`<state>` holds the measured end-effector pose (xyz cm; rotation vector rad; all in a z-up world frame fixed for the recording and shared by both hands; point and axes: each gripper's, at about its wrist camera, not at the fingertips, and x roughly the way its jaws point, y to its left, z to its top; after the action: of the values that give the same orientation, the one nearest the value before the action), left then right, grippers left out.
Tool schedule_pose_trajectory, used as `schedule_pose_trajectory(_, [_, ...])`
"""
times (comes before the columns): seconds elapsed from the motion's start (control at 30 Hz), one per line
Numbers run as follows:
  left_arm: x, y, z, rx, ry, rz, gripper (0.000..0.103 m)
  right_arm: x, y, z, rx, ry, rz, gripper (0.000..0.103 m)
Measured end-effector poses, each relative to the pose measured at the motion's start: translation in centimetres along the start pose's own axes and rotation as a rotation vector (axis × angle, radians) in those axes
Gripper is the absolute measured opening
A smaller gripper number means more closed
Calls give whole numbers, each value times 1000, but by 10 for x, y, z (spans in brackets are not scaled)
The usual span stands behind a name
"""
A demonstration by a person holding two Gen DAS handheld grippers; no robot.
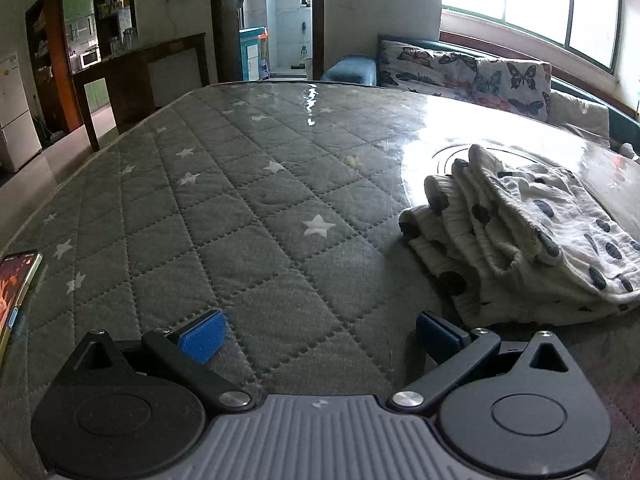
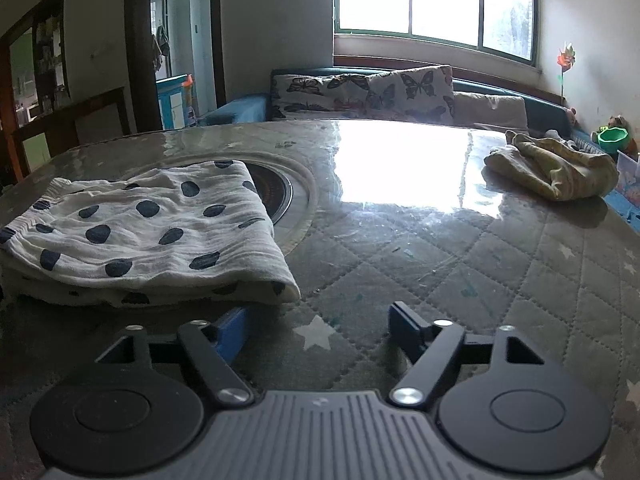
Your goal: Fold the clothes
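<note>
Your left gripper (image 1: 320, 338): jaws wide, empty, over bare quilt (image 1: 248, 216). Right gripper (image 2: 320, 326): jaws apart, empty. Dotted cloth (image 2: 140, 236): folded, mid-table, partly over the round inset (image 2: 296, 196). Yellow cloth (image 2: 556, 168): far right edge. Phone (image 1: 16, 284): left edge.

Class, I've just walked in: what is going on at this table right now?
A person holding a pair of tongs in each hand is folding clothes on a grey quilted star-print table cover. The white cloth with dark polka dots lies folded in layers. Both the left tongs and right tongs stand open and empty beside it. A crumpled yellowish garment waits at the far right edge.
</note>
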<state>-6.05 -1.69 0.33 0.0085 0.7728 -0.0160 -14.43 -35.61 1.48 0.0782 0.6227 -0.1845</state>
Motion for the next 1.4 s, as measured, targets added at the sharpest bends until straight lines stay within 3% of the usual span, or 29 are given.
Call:
schedule_pose_trajectory(0.23, [1, -1, -1, -7, 8, 7, 103, 2, 0, 1, 0, 10, -5, 89])
schedule_pose_trajectory(0.6, [0, -3, 5, -32, 46, 38, 103, 5, 1, 3, -2, 29, -13, 103])
schedule_pose_trajectory(1.4, [-7, -2, 1, -36, 56, 44, 103, 6, 1, 3, -7, 33, -14, 103])
